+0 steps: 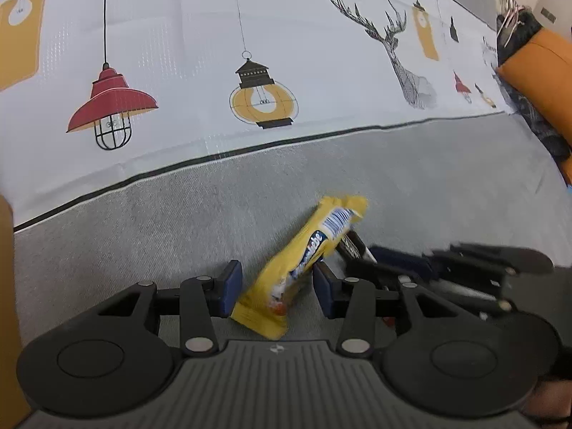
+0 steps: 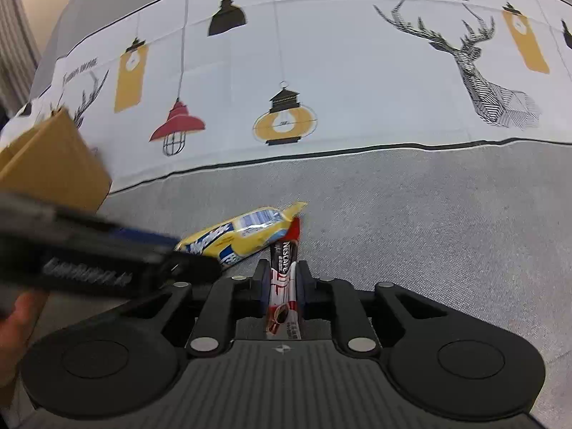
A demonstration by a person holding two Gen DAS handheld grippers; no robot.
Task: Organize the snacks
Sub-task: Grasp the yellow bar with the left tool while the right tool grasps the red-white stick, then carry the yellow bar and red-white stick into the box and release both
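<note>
The right gripper (image 2: 282,282) was clamped on a red-and-white Nescafé stick sachet (image 2: 284,279). The left gripper (image 1: 275,286), jaws apart, straddled a yellow plastic snack bar wrapper (image 1: 307,257). Closing on it seemed next.

Left gripper (image 2: 107,261) motion-blurred across the right wrist view, its lettering unreadable, and it hides the near end of the yellow snack pack (image 2: 243,230). Cardboard box (image 2: 53,164) cut off by the left edge. Coffee stick (image 1: 352,246) mostly hidden behind the yellow pack in the left wrist view.

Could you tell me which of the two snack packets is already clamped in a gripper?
The red Nescafé stick, shut between the right gripper; the yellow packet only lies inside the open left gripper.
</note>
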